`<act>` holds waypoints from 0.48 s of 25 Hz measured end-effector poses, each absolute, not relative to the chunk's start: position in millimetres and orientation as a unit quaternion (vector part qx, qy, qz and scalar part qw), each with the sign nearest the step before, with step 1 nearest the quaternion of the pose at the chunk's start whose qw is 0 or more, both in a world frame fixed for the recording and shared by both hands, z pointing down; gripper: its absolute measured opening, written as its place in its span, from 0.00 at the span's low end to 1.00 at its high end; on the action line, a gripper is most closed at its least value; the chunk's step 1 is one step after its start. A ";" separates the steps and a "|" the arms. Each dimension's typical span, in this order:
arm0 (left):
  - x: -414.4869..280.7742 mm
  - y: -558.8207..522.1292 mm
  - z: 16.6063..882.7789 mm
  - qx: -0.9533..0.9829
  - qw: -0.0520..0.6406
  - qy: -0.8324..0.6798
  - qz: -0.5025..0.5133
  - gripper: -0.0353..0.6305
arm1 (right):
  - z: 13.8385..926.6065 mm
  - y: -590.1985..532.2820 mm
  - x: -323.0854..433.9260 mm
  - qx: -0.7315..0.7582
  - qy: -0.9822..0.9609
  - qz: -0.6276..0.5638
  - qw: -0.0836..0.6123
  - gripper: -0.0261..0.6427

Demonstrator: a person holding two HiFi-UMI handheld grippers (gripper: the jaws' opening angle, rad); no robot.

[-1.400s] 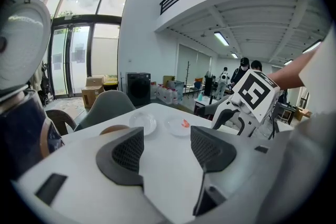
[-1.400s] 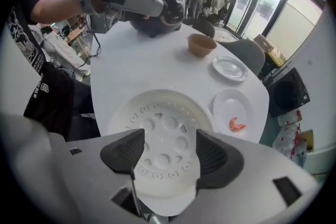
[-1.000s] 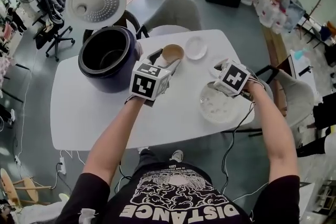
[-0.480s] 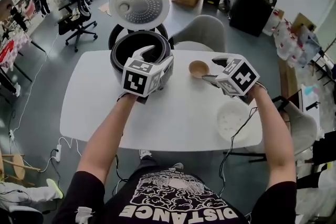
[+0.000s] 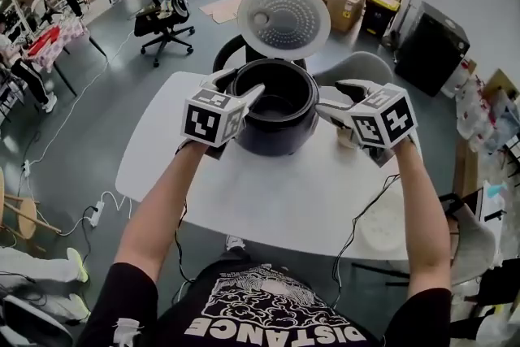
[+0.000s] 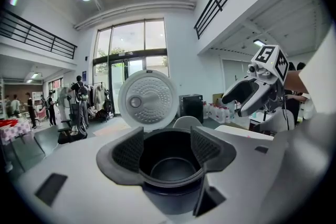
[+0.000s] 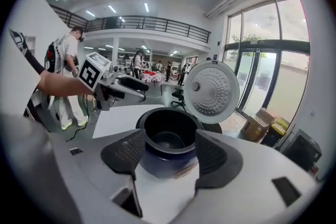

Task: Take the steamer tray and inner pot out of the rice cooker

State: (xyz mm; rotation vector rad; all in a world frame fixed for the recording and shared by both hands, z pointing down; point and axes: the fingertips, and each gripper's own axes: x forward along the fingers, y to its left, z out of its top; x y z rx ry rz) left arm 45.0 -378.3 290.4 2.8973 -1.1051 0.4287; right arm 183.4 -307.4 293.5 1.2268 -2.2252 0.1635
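L tool & R tool (both open, empty) now flank rice cooker, closer than before.

left tongs and right tongs hover side by side, each with jaws wide apart.

The left hand-held gripper is holding its two dark, ribbed jaws wide apart, gripping nothing, and is framing the open rice cooker between them. The dark inner pot is sitting inside the cooker, and the round white lid is standing upright behind it. To the right, the right hand-held gripper is hovering above the white counter, its jaws parted too. People are standing in the hall far off at the left.
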 end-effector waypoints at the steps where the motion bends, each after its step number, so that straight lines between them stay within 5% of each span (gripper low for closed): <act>1: 34.6 -383.3 289.5 0.924 0.007 -0.357 0.136 0.48 | 291.9 -314.2 176.2 0.461 -0.838 0.065 0.285 0.50; 12: -2.7 -417.2 298.0 0.928 0.035 -0.348 0.129 0.48 | 298.3 -356.4 151.1 0.466 -0.846 0.116 0.231 0.50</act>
